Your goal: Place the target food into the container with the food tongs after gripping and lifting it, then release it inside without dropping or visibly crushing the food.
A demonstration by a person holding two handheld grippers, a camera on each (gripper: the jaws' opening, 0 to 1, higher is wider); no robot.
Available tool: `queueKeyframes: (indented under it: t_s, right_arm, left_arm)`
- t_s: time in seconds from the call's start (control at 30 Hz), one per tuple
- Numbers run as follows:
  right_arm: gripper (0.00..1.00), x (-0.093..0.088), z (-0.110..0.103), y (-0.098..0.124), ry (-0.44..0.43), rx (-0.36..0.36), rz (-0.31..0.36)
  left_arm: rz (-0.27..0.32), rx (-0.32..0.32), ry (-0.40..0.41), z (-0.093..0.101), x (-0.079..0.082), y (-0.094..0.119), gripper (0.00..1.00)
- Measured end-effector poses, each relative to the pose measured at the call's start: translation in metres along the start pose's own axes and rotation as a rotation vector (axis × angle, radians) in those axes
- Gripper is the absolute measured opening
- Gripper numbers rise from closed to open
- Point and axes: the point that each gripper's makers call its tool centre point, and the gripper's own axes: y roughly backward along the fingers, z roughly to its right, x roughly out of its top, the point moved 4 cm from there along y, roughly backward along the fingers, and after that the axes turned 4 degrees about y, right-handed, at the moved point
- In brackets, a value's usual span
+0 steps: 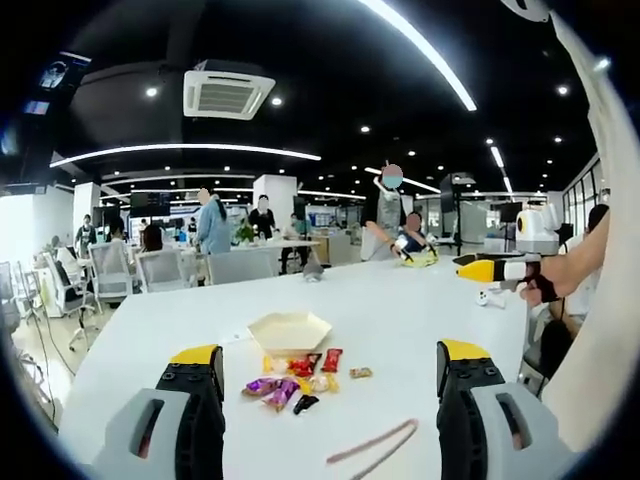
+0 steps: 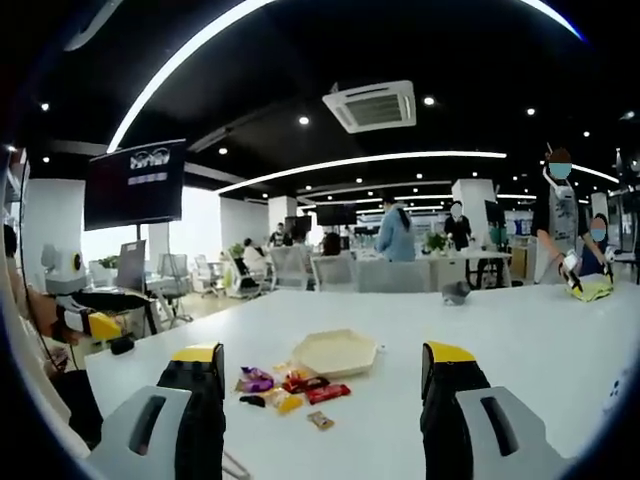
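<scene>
No writing on the wrappers is legible to me. The sweets [image 1: 300, 380] lie in a loose pile on the white table [image 1: 420, 300], just beside the near edge of the hexagonal tray [image 1: 290, 332]. The tongs [image 1: 372, 443] lie flat near the table's front edge, long axis running diagonally. Left gripper [image 1: 325, 390] and right gripper [image 2: 320, 385] both have jaws spread wide, holding nothing, above the table. Bare tabletop surrounds the pile.

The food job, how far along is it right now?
Nothing looks done: the hexagonal tray holds no food, and the wrapped snacks lie on the white table beside it. Nothing is in hand: the left gripper and right gripper are open, and the tongs lie untouched. Gripping, lifting and placing remain.
</scene>
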Motion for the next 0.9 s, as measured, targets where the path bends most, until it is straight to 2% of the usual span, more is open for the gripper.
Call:
queueKeyframes:
  t_s: [0.1, 0.23, 0.4, 0.5, 0.7, 0.83, 0.9]
  right_arm:
    - [0.81, 0.000, -0.001, 0.000, -0.002, 0.003, -0.003]
    - [0.81, 0.000, -0.003, -0.001, -0.007, 0.012, -0.015]
    - [0.81, 0.008, -0.006, -0.006, -0.019, 0.021, 0.005]
    - [0.81, 0.009, -0.009, -0.009, -0.011, 0.037, 0.005]
    - [0.80, 0.013, -0.011, -0.011, 0.012, 0.053, 0.008]
    - [0.78, 0.012, -0.012, -0.011, 0.014, 0.056, 0.002]
    - [0.74, 0.010, -0.013, -0.010, 0.010, 0.058, -0.011]
  left_arm:
    - [-0.022, -0.009, -0.008, 0.001, -0.005, 0.002, 0.87]
    - [-0.066, -0.052, -0.005, 0.006, -0.014, 0.004, 0.84]
    - [-0.115, -0.089, -0.049, 0.011, -0.028, 0.005, 0.83]
    - [-0.143, -0.148, -0.059, 0.019, -0.039, 0.005, 0.83]
    - [-0.209, -0.186, -0.088, 0.025, -0.058, 0.005, 0.80]
    - [-0.243, -0.196, -0.073, 0.023, -0.071, 0.004, 0.78]
    - [-0.266, -0.205, -0.064, 0.021, -0.079, 0.004, 0.77]
